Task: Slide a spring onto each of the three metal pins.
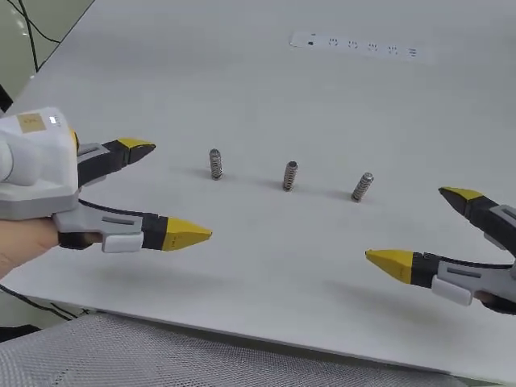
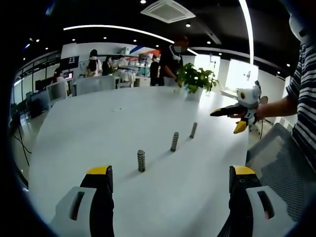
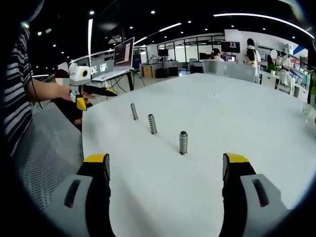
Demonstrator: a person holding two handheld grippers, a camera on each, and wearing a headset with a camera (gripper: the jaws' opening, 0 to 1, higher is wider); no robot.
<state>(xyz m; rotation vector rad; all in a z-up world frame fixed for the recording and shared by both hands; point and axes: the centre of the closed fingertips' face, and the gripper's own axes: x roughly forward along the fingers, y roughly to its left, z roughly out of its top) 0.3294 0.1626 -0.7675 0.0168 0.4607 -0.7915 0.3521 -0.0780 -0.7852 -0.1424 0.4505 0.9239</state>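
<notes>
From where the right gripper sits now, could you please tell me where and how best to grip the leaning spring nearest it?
Probably around its middle coils: the leaning spring is a slim column, so the open right gripper could come in low from its own side and close across the coils. Tilt the jaws to match the lean; the middle spring stands apart.

Counted: three springs, namely left spring (image 1: 215, 164), middle spring (image 1: 290, 176) and right spring (image 1: 362, 187). Two grippers: left gripper (image 1: 177, 190), right gripper (image 1: 407, 224). One power strip (image 1: 355, 46). One table (image 1: 242, 81).
</notes>
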